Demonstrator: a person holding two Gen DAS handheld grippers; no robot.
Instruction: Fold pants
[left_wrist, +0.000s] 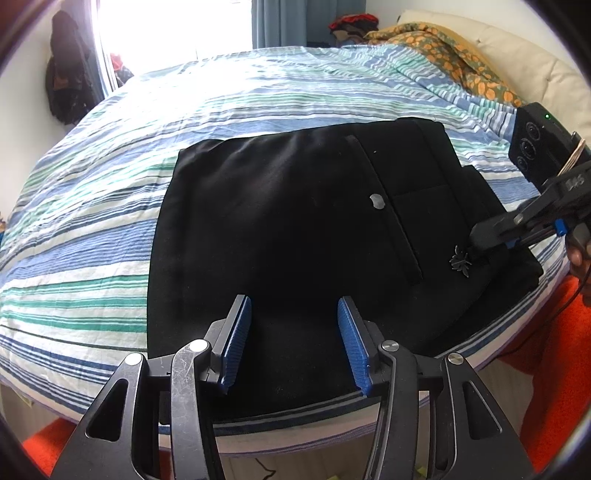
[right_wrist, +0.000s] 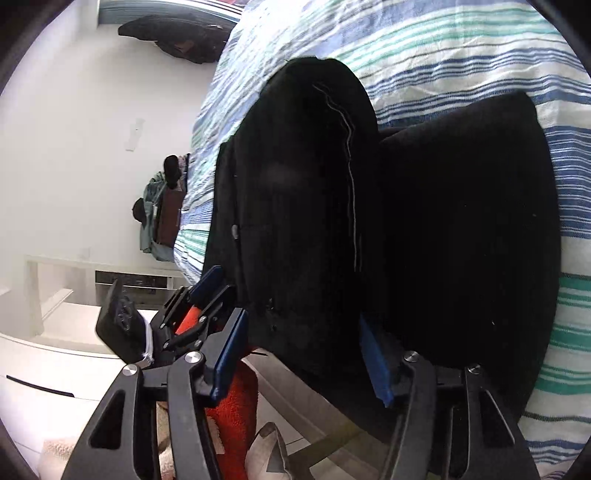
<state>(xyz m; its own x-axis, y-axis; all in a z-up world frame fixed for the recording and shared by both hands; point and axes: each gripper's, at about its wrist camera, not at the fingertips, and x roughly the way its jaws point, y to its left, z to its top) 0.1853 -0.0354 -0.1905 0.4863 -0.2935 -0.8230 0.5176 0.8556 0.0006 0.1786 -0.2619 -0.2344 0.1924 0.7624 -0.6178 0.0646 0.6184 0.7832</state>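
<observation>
On the striped bed (left_wrist: 92, 236) lie black pants (left_wrist: 280, 229), folded. Soft, limp, bulky; take both layers at near edge. Left gripper (left_wrist: 294, 339), right gripper (right_wrist: 301, 354): 2 unclenched, gripping nothing.

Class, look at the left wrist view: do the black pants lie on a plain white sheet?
No, the pants lie on a blue, green and white striped sheet.

The black pants (left_wrist: 288, 229) lay folded into a compact, roughly rectangular stack on the striped bed (left_wrist: 110, 206), close to its near edge and toward the near right corner. A slanted pocket seam, a small silver button (left_wrist: 377, 201) and a little metal leaf-shaped charm (left_wrist: 460, 259) faced up. Along the right side, lower layers stuck out from under the top fold.
</observation>
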